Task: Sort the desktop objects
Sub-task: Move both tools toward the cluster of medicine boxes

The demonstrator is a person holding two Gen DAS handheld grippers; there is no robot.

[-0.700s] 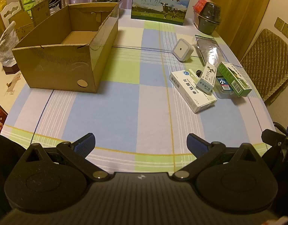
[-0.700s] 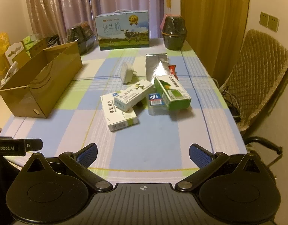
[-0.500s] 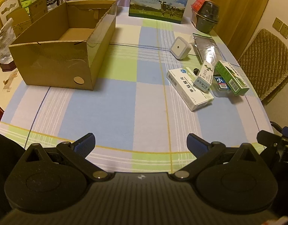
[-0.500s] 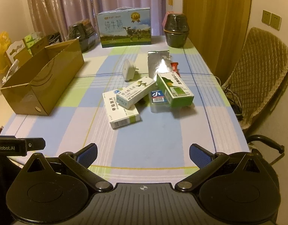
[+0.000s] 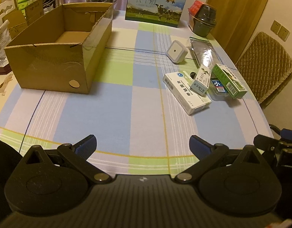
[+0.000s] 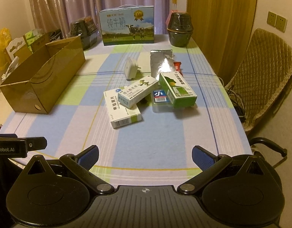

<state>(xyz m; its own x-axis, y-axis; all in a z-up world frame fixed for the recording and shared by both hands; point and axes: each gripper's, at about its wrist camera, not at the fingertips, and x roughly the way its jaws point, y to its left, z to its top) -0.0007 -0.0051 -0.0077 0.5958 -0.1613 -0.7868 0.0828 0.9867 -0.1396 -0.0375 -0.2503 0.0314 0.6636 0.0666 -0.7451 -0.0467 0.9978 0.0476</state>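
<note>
While both grippers hang over the near edge of the worktop (image 6: pixel 161 144), nothing is held: the left gripper (image 5: pixel 143 144) and the right gripper (image 6: pixel 145 155) each stand wide open with only checked cloth between their blue pads. Compared with the views a moment earlier, the cluttered items sit a little higher and farther off in both cameras, so the hands seem to have tipped or drawn back slightly; none of the items has moved. That suggests sorting has not begun and the first reach is still to come.

Taking the cardboard box (image 5: pixel 56 57) as landmark, its inside looks empty, and it stands open-topped on the left part of the worktop. Well to its right lies the pile to be sorted: a white medicine box (image 6: pixel 125 110) flat on the cloth, a slimmer white carton (image 6: pixel 138 92) leaning across its far end, a green carton (image 6: pixel 177 89) farther right, and a small blue-labelled pack (image 6: pixel 160 96) tucked against the green carton. Beyond them are a white plug adapter (image 6: pixel 130 68), a silver foil pouch (image 6: pixel 162 63) and a small red item (image 6: pixel 177 65).

A milk carton case (image 6: pixel 127 25) and dark jars (image 6: pixel 180 29) stand at the far end, clear of any path. The overlap of the two white boxes is probably the main nuisance: the upper one should go first.
</note>
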